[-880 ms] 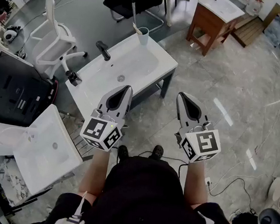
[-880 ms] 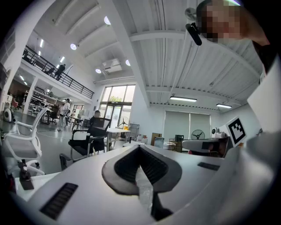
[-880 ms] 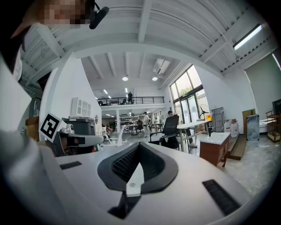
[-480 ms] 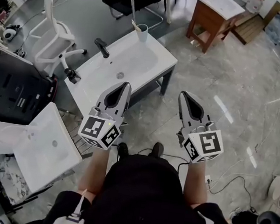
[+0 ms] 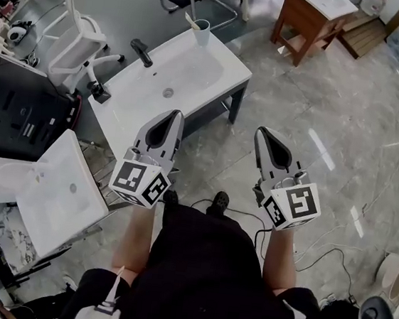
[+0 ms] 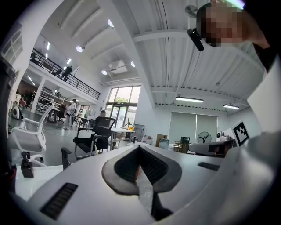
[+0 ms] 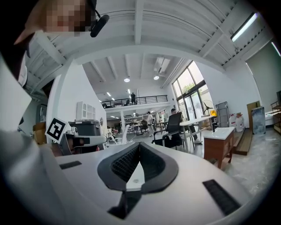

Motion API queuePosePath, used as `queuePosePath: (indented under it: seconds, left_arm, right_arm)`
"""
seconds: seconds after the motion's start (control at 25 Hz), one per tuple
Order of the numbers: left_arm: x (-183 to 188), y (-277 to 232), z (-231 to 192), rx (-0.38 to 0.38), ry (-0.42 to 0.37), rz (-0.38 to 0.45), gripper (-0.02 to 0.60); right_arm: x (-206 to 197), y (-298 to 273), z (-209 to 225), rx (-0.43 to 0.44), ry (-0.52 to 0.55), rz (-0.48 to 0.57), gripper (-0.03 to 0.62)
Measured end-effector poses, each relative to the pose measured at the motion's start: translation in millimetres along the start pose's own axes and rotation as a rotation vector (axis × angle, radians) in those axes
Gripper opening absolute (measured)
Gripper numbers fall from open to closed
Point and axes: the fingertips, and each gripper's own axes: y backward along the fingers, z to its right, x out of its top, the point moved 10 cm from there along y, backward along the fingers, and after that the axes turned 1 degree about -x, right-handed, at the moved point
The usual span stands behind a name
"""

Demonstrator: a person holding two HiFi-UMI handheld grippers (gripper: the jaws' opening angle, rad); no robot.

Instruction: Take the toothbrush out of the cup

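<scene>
A white cup (image 5: 202, 32) stands on the far corner of a white washbasin (image 5: 206, 84), and a toothbrush (image 5: 193, 22) leans out of it. Both grippers are held level well short of the basin, over the floor. My left gripper (image 5: 174, 114) points toward the basin's near edge, with its jaws closed together and nothing between them. My right gripper (image 5: 261, 134) is to the right of the basin, also shut and empty. In the left gripper view my left gripper (image 6: 139, 147) and in the right gripper view my right gripper (image 7: 138, 145) show only closed tips; the cup is not seen in either view.
A black tap (image 5: 141, 51) sits on the basin's far left. A white chair (image 5: 77, 41) and a dark cabinet (image 5: 18, 117) stand to the left, a second white basin (image 5: 56, 196) at lower left. A wooden washstand (image 5: 313, 14) is at the back right. Cables (image 5: 317, 254) cross the floor.
The view has shifted forward: the basin and cup sit slightly higher and further left in the picture. Both grippers stay shut and level, the left one a little higher in the frame.
</scene>
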Motion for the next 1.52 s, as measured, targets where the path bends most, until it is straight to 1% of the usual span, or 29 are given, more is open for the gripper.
queuePosePath:
  seconds: [0.28,0.6,0.84,1.08,1.24,1.52]
  left_arm:
    - [-7,5,11,0.013,0.007,-0.021,0.014]
    - [-8,-6,-9,0.006,-0.004,-0.044,0.014]
    - [-2,-37,-47,-0.026,0.005,-0.046,0.014]
    - [12,-83,-89,-0.099,0.006,-0.034,0.014]
    - [23,-108,-117,-0.138,0.001,-0.019,0.014]
    - [21,-129,-161,-0.168,0.026,-0.04,0.014]
  right_arm:
    - [-8,7,10,-0.013,-0.016,-0.023,0.031]
    - [-13,-22,9,0.001,-0.031,-0.042,0.031]
    - [-7,-67,10,-0.016,-0.014,-0.067,0.031]
    - [11,-120,15,-0.069,0.008,-0.063,0.031]
    - [20,-158,13,-0.081,0.039,-0.055,0.031]
    - [23,-206,1,-0.124,0.072,-0.082,0.031]
